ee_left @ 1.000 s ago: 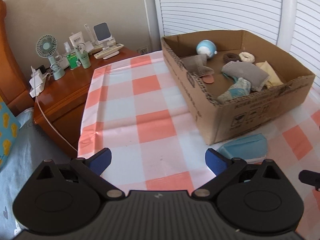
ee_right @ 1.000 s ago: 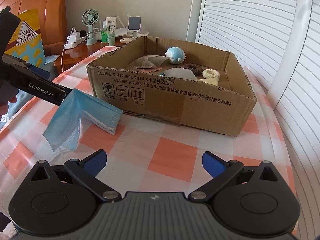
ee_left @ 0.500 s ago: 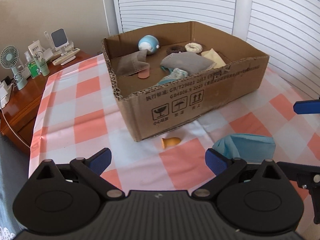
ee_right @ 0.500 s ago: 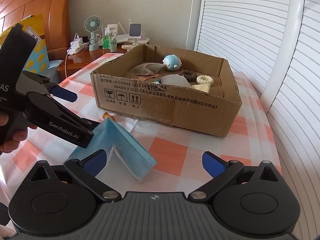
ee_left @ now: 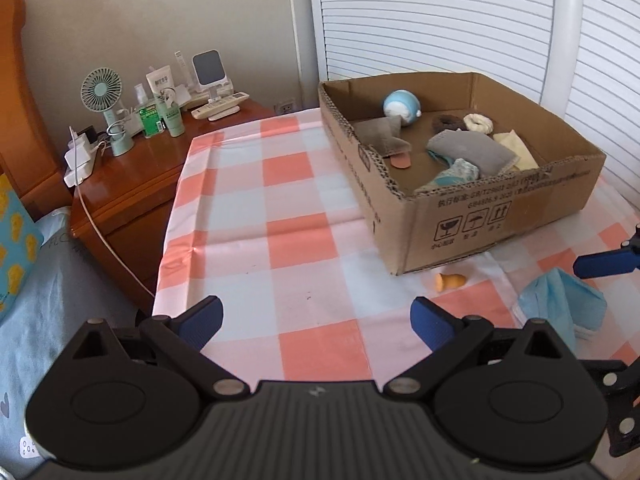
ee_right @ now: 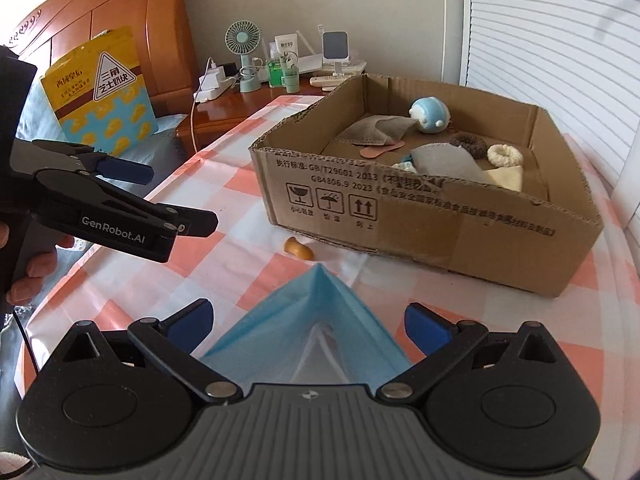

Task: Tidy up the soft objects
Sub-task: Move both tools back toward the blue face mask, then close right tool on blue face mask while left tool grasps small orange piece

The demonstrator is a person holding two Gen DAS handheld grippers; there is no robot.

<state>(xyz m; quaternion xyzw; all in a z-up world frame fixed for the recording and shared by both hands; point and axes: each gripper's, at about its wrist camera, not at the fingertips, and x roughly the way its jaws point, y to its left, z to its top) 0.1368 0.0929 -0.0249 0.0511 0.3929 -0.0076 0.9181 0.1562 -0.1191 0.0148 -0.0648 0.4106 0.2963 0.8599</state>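
A folded blue face mask lies on the checked tablecloth, directly between the open fingers of my right gripper; it also shows at the right of the left wrist view. My left gripper is open and empty over the cloth; it also shows in the right wrist view. A small orange soft piece lies by the corner of the cardboard box. The box holds grey cloths, a blue ball toy, scrunchies and a cream cloth.
A wooden nightstand at the table's far left carries a small fan, bottles, a phone stand and a charger with cable. A wooden headboard and a yellow snack bag stand to the left. White shutters run behind the box.
My right gripper has come down over the blue mask, which now lies between its fingers. My left gripper has let the mask go and drawn back to the left.
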